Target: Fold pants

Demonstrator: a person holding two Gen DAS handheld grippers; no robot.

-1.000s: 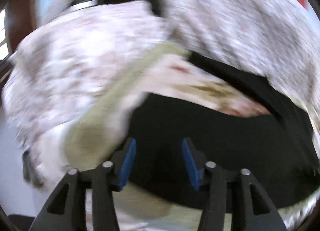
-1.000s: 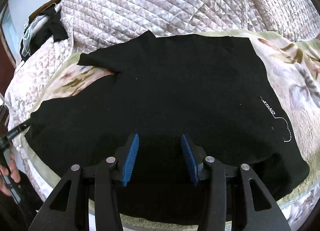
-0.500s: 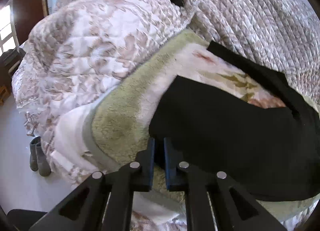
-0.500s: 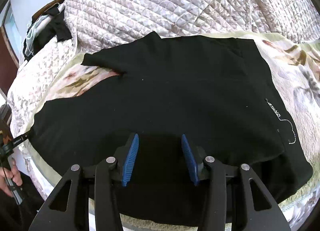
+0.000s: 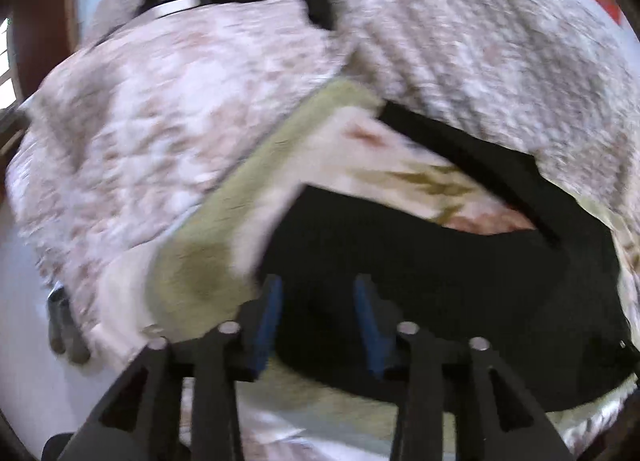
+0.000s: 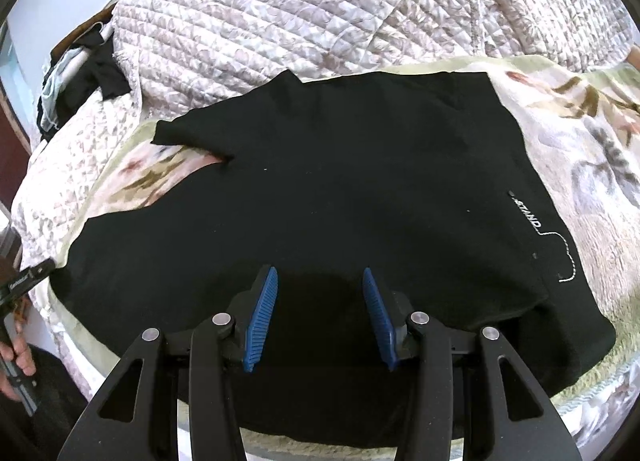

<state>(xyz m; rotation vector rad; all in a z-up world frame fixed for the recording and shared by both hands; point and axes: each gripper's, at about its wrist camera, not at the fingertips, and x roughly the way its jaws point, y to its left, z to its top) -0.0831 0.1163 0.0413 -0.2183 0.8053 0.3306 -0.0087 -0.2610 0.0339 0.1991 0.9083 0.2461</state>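
A pair of black fabric pants [image 6: 340, 197] lies spread flat on a pale fleece blanket with a faded floral print and a green edge [image 6: 592, 165], which covers the near part of a bed. Behind it a quilted cream-and-pink bedspread [image 6: 320, 9] rises in a mound. The two legs point to the left of the right wrist view and are parted in a narrow V, with blanket showing between them. The waist end, with a small white printed label and a loose white drawstring [image 6: 560, 257], lies to the right.

Judging from this layout, folding has barely begun: the pants look smoothed out, but no leg has been laid over the other and no crosswise fold is made. All the folds appear to remain.

The right gripper [image 6: 316, 311] hangs just above the near edge of the pants, tilted steeply downward, its blue ribbed pads apart with nothing between them. The left gripper [image 5: 318, 313], seen in a motion-blurred view, hovers over the cuff end of the nearer leg, also angled down. Its jaws have just been opening and now stand apart, with black cloth beneath them but none pinched. At the far left edge of the right wrist view, a person's hand [image 6: 18, 357] grips the handle of that left tool beside the bed. A heap of dark and pale clothing [image 6: 80, 81] sits at the far corner of the bed.
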